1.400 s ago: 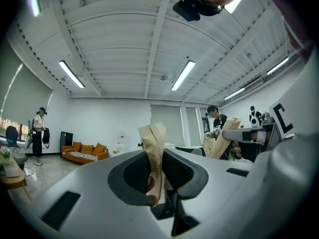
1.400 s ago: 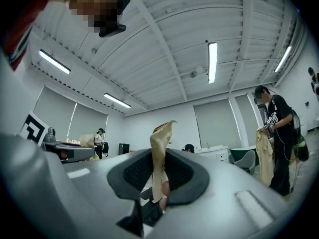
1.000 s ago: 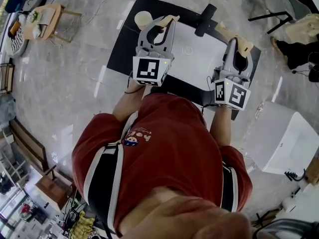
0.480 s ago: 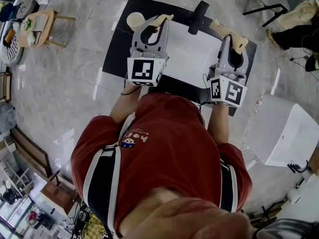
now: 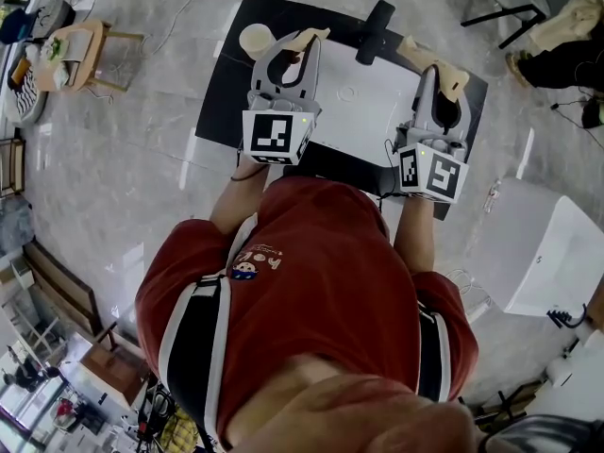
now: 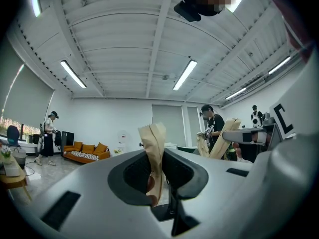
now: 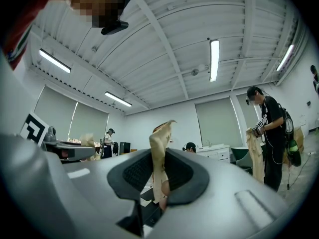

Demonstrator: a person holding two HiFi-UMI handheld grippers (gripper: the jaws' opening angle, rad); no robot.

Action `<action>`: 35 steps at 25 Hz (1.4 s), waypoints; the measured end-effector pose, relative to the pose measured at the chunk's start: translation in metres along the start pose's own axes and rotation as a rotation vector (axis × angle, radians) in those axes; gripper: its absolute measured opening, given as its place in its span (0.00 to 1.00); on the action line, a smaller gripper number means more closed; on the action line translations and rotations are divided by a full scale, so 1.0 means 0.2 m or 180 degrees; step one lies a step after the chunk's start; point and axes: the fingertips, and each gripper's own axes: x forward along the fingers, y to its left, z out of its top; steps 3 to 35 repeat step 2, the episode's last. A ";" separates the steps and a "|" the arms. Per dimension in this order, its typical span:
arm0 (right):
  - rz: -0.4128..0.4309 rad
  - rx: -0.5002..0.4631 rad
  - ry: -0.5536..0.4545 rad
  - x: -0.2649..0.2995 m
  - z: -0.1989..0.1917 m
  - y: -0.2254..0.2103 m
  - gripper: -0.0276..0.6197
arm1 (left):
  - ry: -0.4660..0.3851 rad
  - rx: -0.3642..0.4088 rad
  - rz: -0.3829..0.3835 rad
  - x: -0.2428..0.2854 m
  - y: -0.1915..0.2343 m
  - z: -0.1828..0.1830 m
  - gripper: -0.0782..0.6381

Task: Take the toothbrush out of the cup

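A cream cup (image 5: 256,38) stands at the far left corner of the black mat (image 5: 219,102), which lies on a table with a white board (image 5: 368,102) in its middle. No toothbrush can be made out in the cup from the head view. My left gripper (image 5: 310,37) is held level just right of the cup, its tan-wrapped tips (image 6: 152,133) pressed together on nothing. My right gripper (image 5: 451,76) hovers over the board's right edge, its tan tips (image 7: 160,138) also together and empty. Neither gripper view shows the cup.
A dark bar-shaped object (image 5: 375,19) lies across the table's far edge. A white box (image 5: 547,253) stands on the floor at the right, a wooden stool (image 5: 80,50) far left, chairs at the top right. Other people (image 7: 269,138) stand in the room.
Only the head camera has shifted a little. Both grippers hold the same place and their jaws have not moved.
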 end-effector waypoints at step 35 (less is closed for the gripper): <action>-0.0008 -0.0014 0.0005 -0.01 -0.01 -0.01 0.16 | 0.0002 0.0002 -0.0008 0.00 -0.01 -0.01 0.20</action>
